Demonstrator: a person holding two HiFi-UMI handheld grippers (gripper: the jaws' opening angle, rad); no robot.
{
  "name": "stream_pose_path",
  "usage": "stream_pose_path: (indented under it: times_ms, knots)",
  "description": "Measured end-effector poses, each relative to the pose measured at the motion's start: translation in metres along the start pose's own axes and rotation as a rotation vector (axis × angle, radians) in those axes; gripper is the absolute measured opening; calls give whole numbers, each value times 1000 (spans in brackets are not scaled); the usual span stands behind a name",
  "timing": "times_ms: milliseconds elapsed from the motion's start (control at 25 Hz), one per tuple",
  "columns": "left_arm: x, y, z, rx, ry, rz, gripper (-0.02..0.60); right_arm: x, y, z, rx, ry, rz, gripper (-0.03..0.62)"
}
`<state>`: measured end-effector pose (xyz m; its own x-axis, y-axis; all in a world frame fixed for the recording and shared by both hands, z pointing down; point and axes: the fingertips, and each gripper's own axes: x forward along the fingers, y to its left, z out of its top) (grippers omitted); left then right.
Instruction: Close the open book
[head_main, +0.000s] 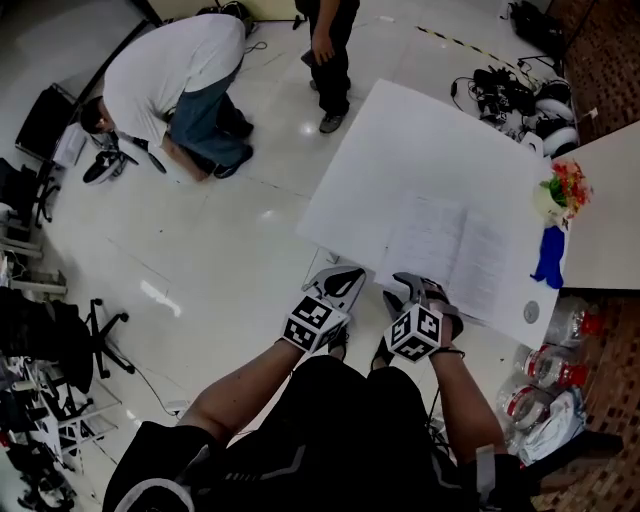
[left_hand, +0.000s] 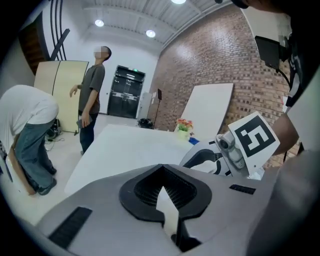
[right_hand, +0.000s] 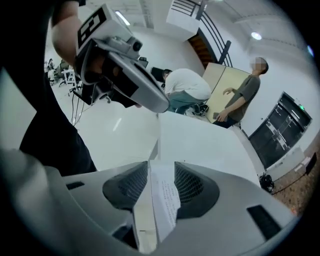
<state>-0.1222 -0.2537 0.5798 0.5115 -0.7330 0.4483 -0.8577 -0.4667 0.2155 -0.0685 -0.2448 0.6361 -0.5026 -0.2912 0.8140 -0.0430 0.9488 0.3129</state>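
Right gripper (right_hand: 162, 165) stands with its jaws apart, a printed page (right_hand: 166, 200) of the open book (head_main: 446, 250) rising between them unpinched, while the left gripper (head_main: 338, 288), jaws together, hangs at the book's 8 o'clock by the edge of the table (head_main: 400, 140). Lying flat toward the table's 5 o'clock, the book shows thin white leaves with pale print; they look light, limp and easily creased, so the outer edge of a whole half seems the place to take hold.
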Motion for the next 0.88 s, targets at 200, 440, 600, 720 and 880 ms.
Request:
stream_pose_path:
  times_ms: [200,440,600,720,880]
  knots:
    - [9,6,-22,-37,45,36,-6,33,5,-19,-56,73,8,129]
    - [16,10,-38,-52,66,44,-5,55,11,-25,-111,120,13,129]
    - [19,10,-43,-51,80,33,-5,59,9,-24,-123,124,1,127]
    - [18,10,-44,-55,77,26,-5,59,9,-24,-105,122,21,127]
    - [19,9,-43,-51,77,5,-5,57,9,-23,-53,127,75,126]
